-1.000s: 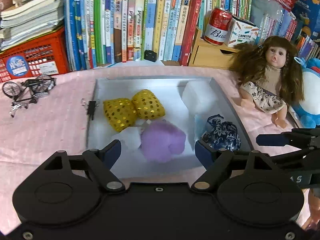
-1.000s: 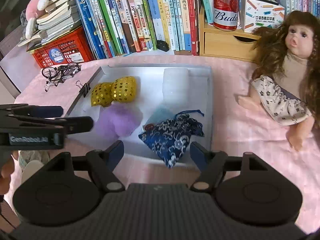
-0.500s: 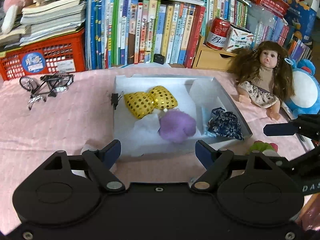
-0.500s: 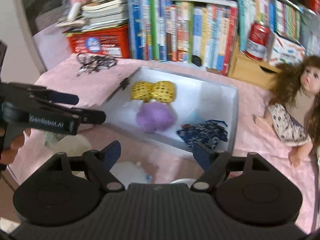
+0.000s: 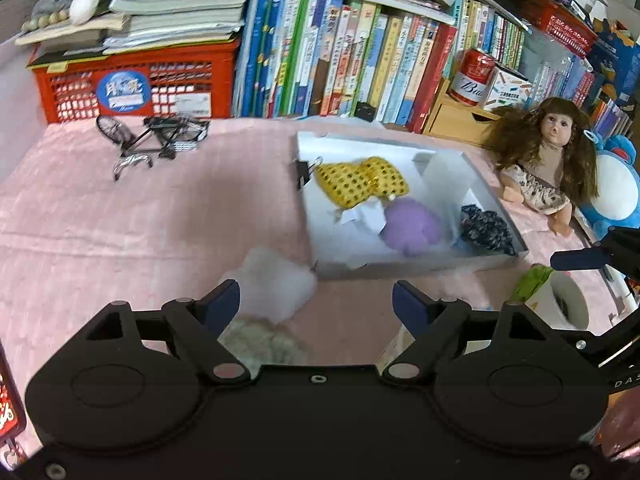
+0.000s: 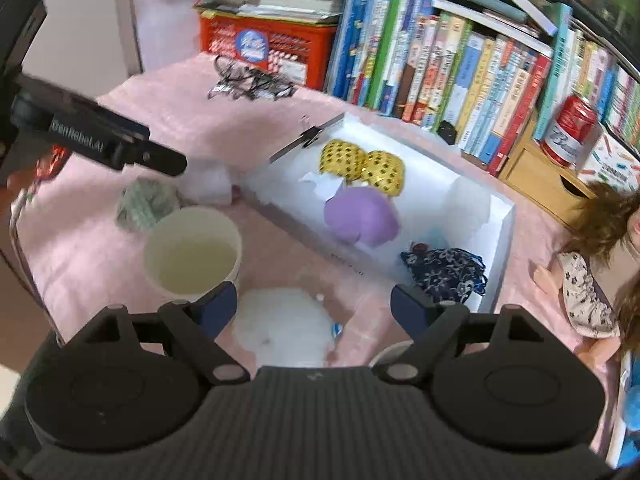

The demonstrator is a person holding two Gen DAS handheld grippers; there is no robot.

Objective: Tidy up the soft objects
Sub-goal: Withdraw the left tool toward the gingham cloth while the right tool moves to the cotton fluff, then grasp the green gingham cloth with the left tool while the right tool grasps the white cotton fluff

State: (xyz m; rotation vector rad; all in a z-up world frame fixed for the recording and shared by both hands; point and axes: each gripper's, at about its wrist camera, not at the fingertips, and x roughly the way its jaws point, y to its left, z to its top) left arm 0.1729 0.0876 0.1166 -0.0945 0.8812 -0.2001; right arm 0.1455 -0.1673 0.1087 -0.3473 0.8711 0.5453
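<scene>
A white box (image 5: 420, 268) on the pink cloth holds a yellow sequined pouch (image 5: 360, 184), a purple plush (image 5: 412, 226), a blue floral pouch (image 5: 486, 232) and a white foam block (image 5: 444, 176). My left gripper (image 5: 316, 300) stands open and empty, short of the box, over a white cotton wad (image 5: 276, 280) and a grey-green fuzzy cloth (image 5: 260, 344). My right gripper (image 6: 314, 306) has its jaws opening with nothing gripped; a white fluffy wad (image 6: 284, 328) lies on the cloth below the gap. The box (image 6: 504, 240) is ahead of it to the right.
A paper cup (image 6: 192, 252) stands beside the right gripper's left finger, with the grey-green cloth (image 6: 144, 204) behind it. A doll (image 5: 548, 168) sits right of the box. A model bicycle (image 5: 152, 136), a red crate (image 5: 132, 84) and a row of books (image 5: 360, 60) are behind.
Both grippers have pulled back from the box, so more of the pink cloth, the wads and the cup show. The right view has rolled, and the box now looks tilted.
</scene>
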